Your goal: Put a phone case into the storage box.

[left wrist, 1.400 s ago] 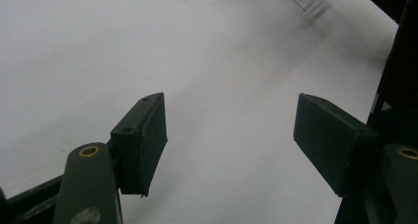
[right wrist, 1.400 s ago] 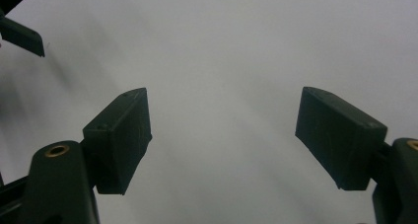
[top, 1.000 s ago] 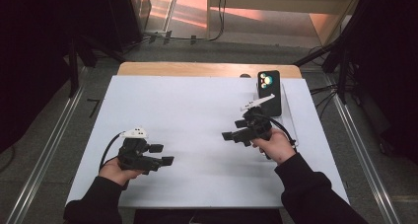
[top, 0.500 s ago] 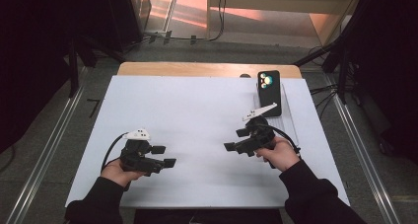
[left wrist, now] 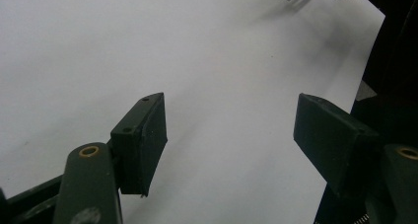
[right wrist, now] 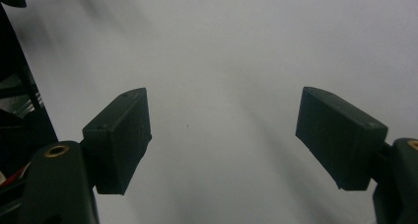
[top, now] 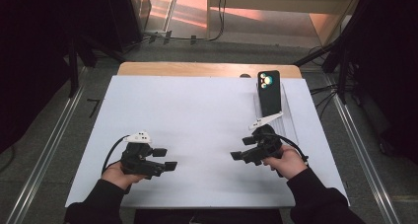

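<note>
The right gripper (top: 241,149) lies low over the white table cover (top: 197,115), held from behind by the right hand (top: 286,161), whose sleeved forearm comes up from the near right corner. Its 2 jaws point level toward the middle of the table and stand wide apart with nothing between them; in the right gripper view (right wrist: 222,140) bare white surface shows through the gap. A grey plate sits on its top, tilted toward the far side, and its cable loops around the wrist.

Just beyond that plate, on the far side of the right gripper, a black phone (top: 269,92) stands upright, leaning in a clear stand (top: 291,120), with its camera lenses at the top. Gripper and phone are near each other but apart.

Well off to the other side, the left gripper (top: 165,159) rests in the left hand (top: 118,173), its 2 jaws aimed toward the right gripper. They too are parted and hold nothing, as the left gripper view (left wrist: 231,135) shows. A white piece rides on its top, and a cable curls beside the wrist.
</note>
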The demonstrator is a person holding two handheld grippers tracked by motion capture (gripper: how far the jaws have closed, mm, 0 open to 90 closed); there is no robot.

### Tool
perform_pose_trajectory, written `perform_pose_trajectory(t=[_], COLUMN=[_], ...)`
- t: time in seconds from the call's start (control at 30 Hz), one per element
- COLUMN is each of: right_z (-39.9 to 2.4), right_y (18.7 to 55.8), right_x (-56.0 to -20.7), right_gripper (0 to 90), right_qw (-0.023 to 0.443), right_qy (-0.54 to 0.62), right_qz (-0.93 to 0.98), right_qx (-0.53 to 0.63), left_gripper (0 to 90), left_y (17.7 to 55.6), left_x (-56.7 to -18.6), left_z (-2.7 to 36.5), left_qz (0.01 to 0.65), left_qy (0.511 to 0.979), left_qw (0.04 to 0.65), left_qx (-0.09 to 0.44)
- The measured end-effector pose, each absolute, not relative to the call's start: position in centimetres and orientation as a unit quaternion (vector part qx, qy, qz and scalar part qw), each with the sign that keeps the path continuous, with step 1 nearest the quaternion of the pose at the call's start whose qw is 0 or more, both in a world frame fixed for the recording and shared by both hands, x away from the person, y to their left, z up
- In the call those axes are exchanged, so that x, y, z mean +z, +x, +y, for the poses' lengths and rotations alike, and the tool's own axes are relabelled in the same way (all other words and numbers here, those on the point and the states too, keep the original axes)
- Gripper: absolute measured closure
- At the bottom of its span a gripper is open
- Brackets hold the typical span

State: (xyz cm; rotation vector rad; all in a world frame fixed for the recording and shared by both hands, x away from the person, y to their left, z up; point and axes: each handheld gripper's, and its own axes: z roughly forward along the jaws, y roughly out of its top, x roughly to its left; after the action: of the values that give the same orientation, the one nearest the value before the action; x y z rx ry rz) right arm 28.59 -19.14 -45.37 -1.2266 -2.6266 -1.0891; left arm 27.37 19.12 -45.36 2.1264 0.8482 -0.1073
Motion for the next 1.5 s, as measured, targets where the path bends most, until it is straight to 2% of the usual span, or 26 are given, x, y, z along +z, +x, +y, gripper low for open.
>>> perform_pose_trajectory(t=[1.5], right_z=[-25.5], right_y=[25.0], right_x=[-47.3], right_gripper=[19.6], right_qw=[0.018], right_qy=[-0.429], right_qz=[-0.84], right_qx=[-0.333], left_gripper=[28.7], left_y=[26.5], left_x=[-45.9], left_z=[19.6], left_qz=[0.342], left_qy=[0.846], left_qw=[0.407], left_qx=[-0.04])
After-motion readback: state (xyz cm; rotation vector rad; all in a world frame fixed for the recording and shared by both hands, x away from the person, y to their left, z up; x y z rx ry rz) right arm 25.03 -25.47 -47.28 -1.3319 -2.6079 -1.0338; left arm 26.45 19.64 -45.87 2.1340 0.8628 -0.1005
